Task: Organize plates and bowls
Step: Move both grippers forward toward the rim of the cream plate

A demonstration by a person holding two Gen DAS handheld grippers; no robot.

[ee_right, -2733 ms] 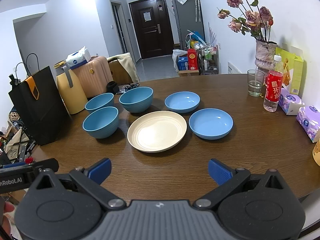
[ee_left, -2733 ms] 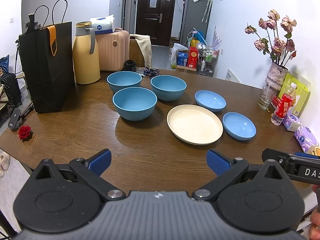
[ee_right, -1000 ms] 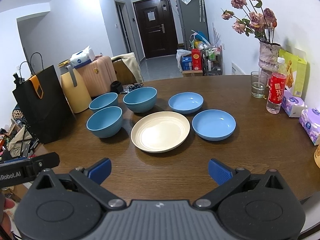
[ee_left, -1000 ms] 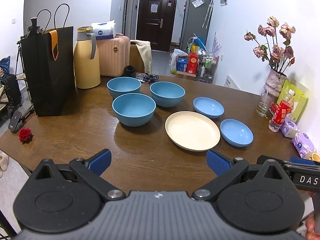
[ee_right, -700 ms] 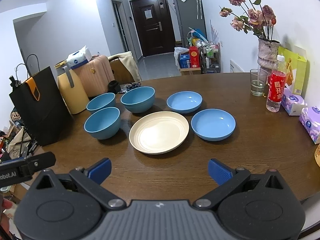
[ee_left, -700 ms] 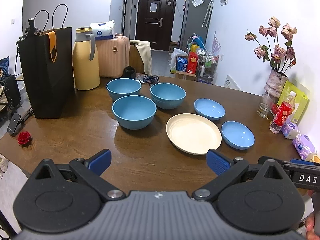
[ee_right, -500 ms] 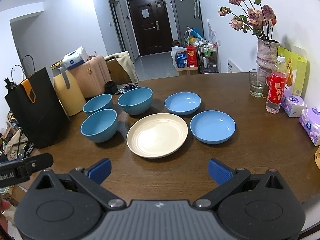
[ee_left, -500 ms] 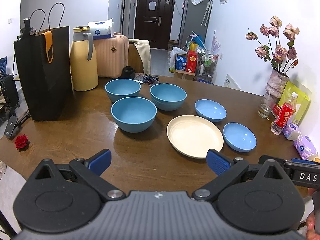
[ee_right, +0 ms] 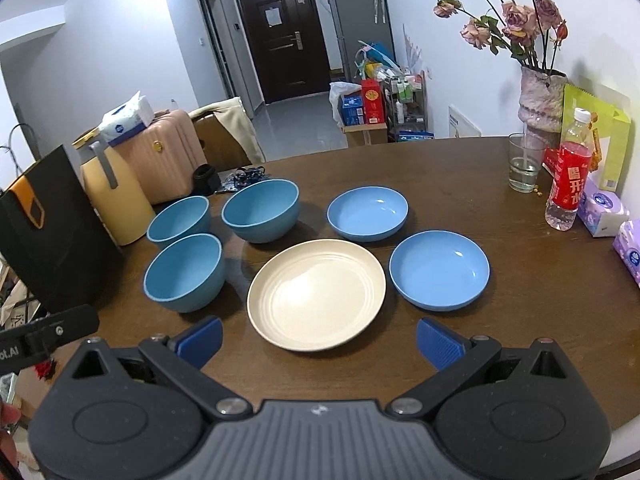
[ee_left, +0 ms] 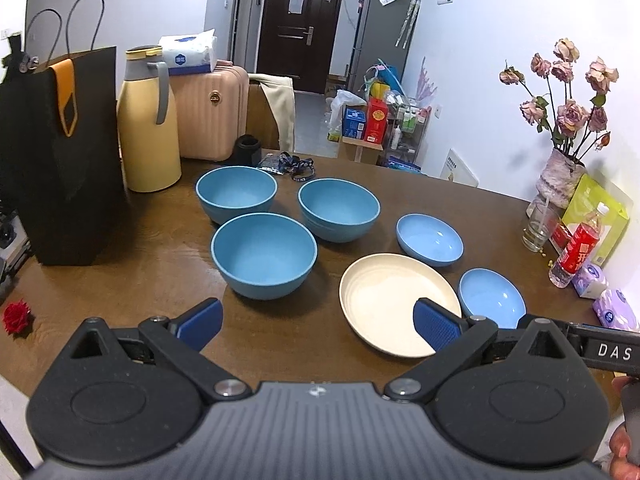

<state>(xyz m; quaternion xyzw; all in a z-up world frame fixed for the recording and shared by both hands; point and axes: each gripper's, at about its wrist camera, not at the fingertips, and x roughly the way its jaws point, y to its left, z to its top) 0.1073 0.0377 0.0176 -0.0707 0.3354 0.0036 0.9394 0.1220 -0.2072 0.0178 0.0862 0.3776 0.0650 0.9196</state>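
Crockery sits spread across the brown wooden table (ee_right: 520,340): a cream plate (ee_right: 316,294) in the middle, two shallow blue plates (ee_right: 439,275) to its right (one behind the other, apart), and three deep blue bowls (ee_right: 184,272) clustered to its left, near a yellow thermos jug (ee_left: 149,120) and a black paper bag (ee_left: 60,152). Both the left gripper (ee_left: 318,322) and the right gripper (ee_right: 319,338) hover over the near table edge with jaws spread wide apart, holding nothing. A vase of dried roses (ee_right: 542,98), a glass and a red-labelled bottle (ee_right: 570,178) stand at the right.
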